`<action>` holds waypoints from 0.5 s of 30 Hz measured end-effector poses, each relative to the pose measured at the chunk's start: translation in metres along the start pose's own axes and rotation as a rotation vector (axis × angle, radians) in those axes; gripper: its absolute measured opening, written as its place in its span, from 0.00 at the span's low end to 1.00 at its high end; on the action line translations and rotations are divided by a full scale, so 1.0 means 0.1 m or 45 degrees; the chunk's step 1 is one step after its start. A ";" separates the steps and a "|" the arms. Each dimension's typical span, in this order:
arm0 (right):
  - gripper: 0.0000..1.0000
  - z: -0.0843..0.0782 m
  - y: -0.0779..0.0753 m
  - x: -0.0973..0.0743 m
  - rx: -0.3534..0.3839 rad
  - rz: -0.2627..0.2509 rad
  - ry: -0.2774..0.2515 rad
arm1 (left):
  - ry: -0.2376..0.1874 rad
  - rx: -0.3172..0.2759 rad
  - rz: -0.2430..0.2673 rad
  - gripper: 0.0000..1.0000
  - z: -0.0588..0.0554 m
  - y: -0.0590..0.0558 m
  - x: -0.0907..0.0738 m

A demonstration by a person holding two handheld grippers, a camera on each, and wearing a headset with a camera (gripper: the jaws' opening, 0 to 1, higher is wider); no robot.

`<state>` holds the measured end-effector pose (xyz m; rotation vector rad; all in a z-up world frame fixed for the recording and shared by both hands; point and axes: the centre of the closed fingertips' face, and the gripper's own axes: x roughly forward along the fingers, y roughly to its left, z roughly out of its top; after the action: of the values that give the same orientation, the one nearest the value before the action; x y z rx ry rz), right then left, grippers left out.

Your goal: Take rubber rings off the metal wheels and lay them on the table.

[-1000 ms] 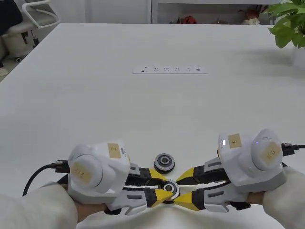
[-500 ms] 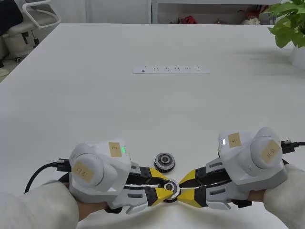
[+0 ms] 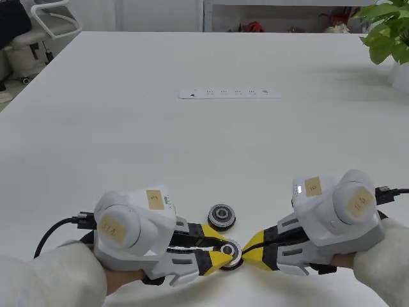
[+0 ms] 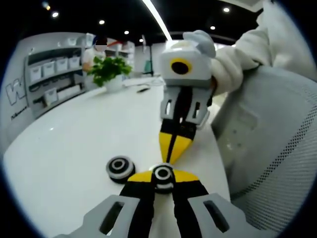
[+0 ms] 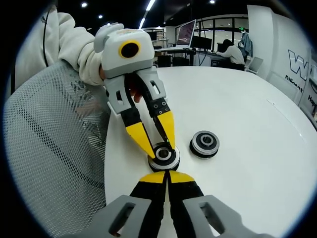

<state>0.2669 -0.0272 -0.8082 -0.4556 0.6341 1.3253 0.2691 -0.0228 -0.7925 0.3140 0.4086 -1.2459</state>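
**Left gripper** [image 4: 163, 177]: the jaws are closed on the held wheel [image 5: 164, 155], with one yellow tip on each side of its rim. The wheel lies flat, low over the table [image 3: 192, 147]; whether it touches the top cannot be told.

**Right gripper** [image 5: 168, 177]: the jaws are drawn together to a thin slit. In the right gripper view the tips touch the wheel's edge at 6 o'clock. Whether they pinch the rubber ring [image 5: 156, 165] cannot be told. The ring sits in place around the wheel.

**Surroundings:** in the head view the two grippers meet nose to nose near the table's near edge. A second wheel [image 3: 222, 216], ring on, lies just beside them at 11 o'clock. A power strip [image 3: 229, 94] lies well apart at 12 o'clock.

**Likely faults:**
- The narrow tips slip off the taut ring, and it snaps back onto the wheel.
- A pull twists the round wheel out of the left jaws, and it rolls over the near edge at 6 o'clock.
- A sudden release jerks a gripper into the second wheel.
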 end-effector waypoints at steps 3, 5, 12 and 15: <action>0.04 0.00 -0.03 -0.02 0.033 -0.011 -0.005 | -0.004 -0.001 0.000 0.14 0.00 0.00 0.00; 0.07 -0.01 -0.03 -0.01 0.044 -0.015 -0.008 | -0.004 -0.001 0.000 0.14 0.00 0.00 0.00; 0.15 0.02 0.02 0.03 0.121 0.030 -0.055 | -0.005 0.000 0.000 0.14 0.00 -0.01 -0.01; 0.15 0.01 0.01 0.03 0.074 0.013 -0.041 | -0.005 0.002 0.001 0.14 0.00 -0.01 -0.01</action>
<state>0.2661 -0.0240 -0.8091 -0.3836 0.6469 1.3184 0.2680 -0.0221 -0.7915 0.3125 0.4042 -1.2461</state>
